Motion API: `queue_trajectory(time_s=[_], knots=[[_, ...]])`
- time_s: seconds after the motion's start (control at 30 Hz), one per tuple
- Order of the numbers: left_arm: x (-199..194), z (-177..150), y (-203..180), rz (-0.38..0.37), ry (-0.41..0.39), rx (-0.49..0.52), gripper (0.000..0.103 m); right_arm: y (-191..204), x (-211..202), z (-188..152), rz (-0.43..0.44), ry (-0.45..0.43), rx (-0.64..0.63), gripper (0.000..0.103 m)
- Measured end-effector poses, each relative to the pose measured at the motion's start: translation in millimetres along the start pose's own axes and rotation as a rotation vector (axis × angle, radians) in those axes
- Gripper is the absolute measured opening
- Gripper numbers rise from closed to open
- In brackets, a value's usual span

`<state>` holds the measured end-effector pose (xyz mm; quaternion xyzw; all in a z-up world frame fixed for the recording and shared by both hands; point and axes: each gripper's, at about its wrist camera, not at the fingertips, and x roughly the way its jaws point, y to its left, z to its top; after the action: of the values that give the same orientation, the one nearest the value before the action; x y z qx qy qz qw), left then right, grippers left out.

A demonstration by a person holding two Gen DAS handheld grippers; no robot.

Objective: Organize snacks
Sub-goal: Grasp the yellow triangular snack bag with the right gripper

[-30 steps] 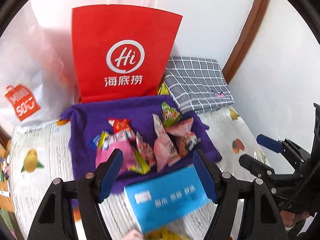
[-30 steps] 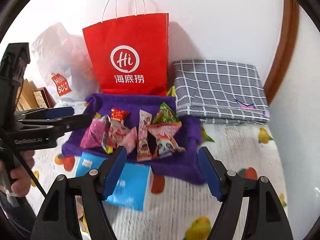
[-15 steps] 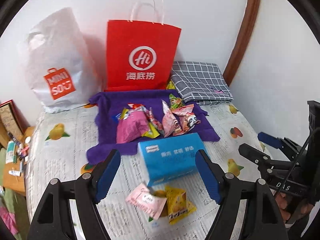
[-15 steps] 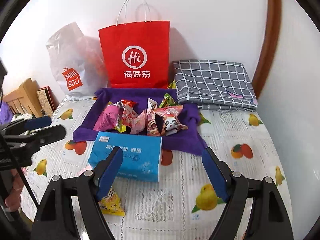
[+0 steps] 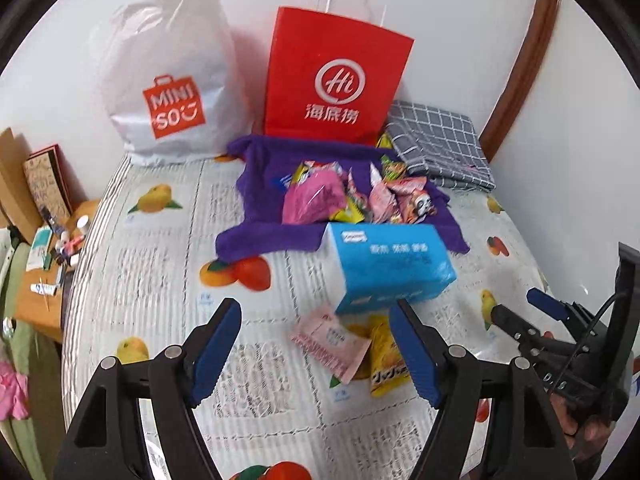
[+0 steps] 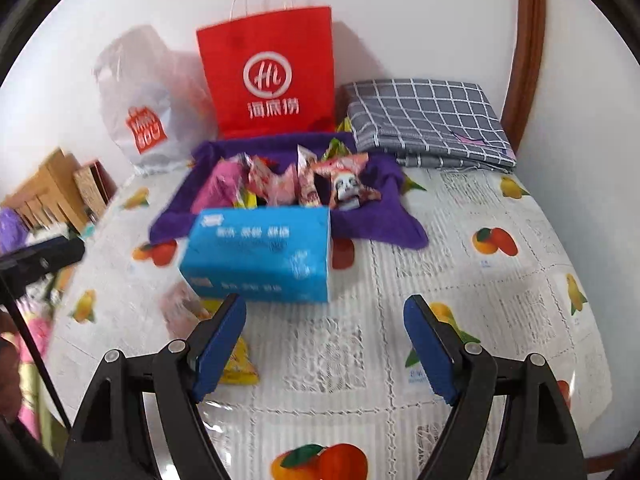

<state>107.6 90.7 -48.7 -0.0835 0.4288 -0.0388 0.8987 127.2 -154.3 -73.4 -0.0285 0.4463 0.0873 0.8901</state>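
Observation:
Several snack packets (image 5: 340, 200) lie heaped on a purple cloth (image 5: 264, 236) at the back of a fruit-print cover. A blue tissue box (image 5: 388, 264) sits in front of the cloth. A pink packet (image 5: 328, 340) and a yellow packet (image 5: 386, 364) lie loose just ahead of my left gripper (image 5: 316, 312), which hangs open and holds nothing. My right gripper (image 6: 325, 304) is open too, with bare cover between its fingers and the blue box (image 6: 260, 252) just beyond. The yellow packet (image 6: 238, 364) lies by its left finger.
A red paper bag (image 5: 336, 76) and a white plastic bag (image 5: 168, 80) stand against the wall behind the cloth. A folded grey checked fabric (image 5: 436, 148) lies at the back right. A low wooden stand (image 5: 44, 256) with small items is off the left edge.
Both grippers have drawn back from the snack pile, so the blue box and two loose packets now show in front. The right jaws stand a little wider.

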Motion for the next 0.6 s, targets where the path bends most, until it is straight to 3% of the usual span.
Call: queue_trajectory(time_s=[0.17, 0.33, 0.6], knots=[[8.4, -7.2, 11.5, -0.013, 0.012, -0.024, 0.074, 16.7, 17.5, -16.7, 0.068, 0.026, -0.015, 0.079], [22.5, -14.6, 21.6, -0.017, 0.038, -0.045, 0.074, 35.8, 37.0, -29.9, 0.231, 0.076, 0.016, 0.072], [42.0, -25.1, 39.4, -0.014, 0.076, -0.071, 0.074, 62.4, 70.2, -36.5, 0.272, 0.132, 0.005, 0.06]])
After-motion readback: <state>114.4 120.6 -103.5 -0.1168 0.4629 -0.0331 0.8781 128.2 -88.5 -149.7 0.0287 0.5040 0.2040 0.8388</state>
